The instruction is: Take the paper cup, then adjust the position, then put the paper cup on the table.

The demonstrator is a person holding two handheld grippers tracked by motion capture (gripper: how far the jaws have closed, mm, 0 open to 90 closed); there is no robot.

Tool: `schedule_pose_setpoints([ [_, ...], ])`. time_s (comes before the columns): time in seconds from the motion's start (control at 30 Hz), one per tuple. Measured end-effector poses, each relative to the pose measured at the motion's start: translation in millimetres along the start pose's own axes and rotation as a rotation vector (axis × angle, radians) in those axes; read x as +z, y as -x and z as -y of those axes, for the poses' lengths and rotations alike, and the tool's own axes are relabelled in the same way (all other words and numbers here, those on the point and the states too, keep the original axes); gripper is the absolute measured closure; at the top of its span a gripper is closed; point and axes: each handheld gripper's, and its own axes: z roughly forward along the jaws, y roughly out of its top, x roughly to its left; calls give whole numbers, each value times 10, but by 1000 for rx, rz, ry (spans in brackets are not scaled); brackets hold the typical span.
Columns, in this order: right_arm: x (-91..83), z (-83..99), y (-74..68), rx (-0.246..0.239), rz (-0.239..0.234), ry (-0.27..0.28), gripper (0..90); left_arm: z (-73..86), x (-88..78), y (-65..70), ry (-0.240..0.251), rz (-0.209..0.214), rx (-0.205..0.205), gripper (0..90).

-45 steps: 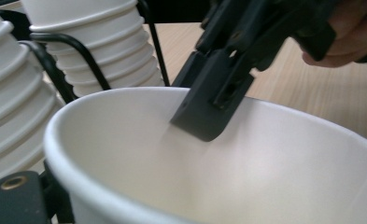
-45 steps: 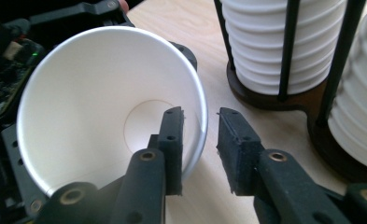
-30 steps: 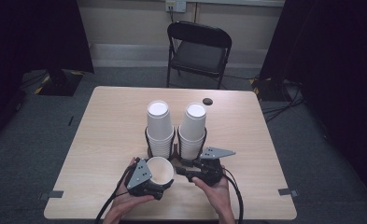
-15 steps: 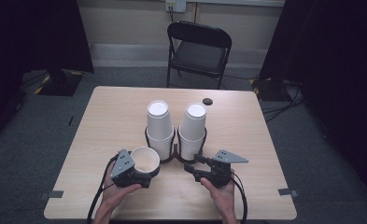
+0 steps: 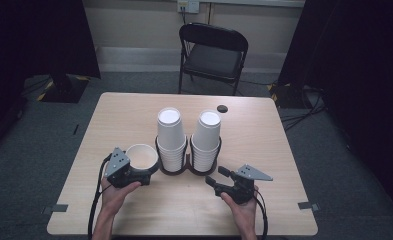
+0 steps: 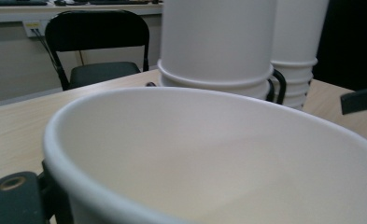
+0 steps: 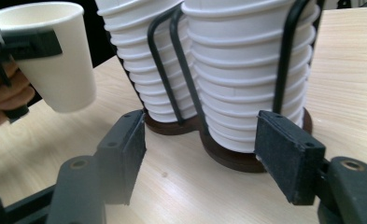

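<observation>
just left of the black wire double cup holder (image 5: 188,167), the left gripper (image 5: 145,176) is clenched on the rim of a single white paper cup (image 5: 142,156), holding it upright and mouth-up, clear of the pale wooden table (image 5: 264,145), as the right gripper view shows (image 7: 55,60). the cup's long axis stands vertical, parallel to the two stacks of white paper cups (image 5: 171,135) nested mouth-down in the holder, and it sits near the left stack without touching it. the right gripper (image 5: 215,176) hovers on the other side, in front of the right stack, its jaws released and just now spreading wider with nothing between them; its own view looks straight at the base of that stack (image 7: 251,93). so the left hand is the one that owns the cup, and any set-down looks like it falls on the bare tabletop to its left. beyond the table stands a black folding chair (image 5: 211,55) on grey carpet, and a small dark round object (image 5: 222,108) lies near the far edge.
</observation>
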Motion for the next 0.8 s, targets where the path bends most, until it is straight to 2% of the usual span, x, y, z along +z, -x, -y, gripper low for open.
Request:
schedule_pose_setpoints([
  [0.23,-19,88,56,15,25,7,325,-23,11,-137,7,-36,-29,86],
  [0.43,-21,122,73,1,44,9,318,-61,80,-279,7,-62,-33,86],
  [0.57,-39,132,96,-3,72,24,283,-103,148,-392,-1,-83,-30,86],
  [0.67,-56,145,116,-6,92,45,267,-107,182,-484,5,-91,-52,86],
  [0.73,-63,159,130,-3,104,55,243,-104,207,-529,4,-111,-62,86],
  [0.8,-69,182,145,-11,115,72,230,-112,225,-556,-4,-124,-55,85],
])
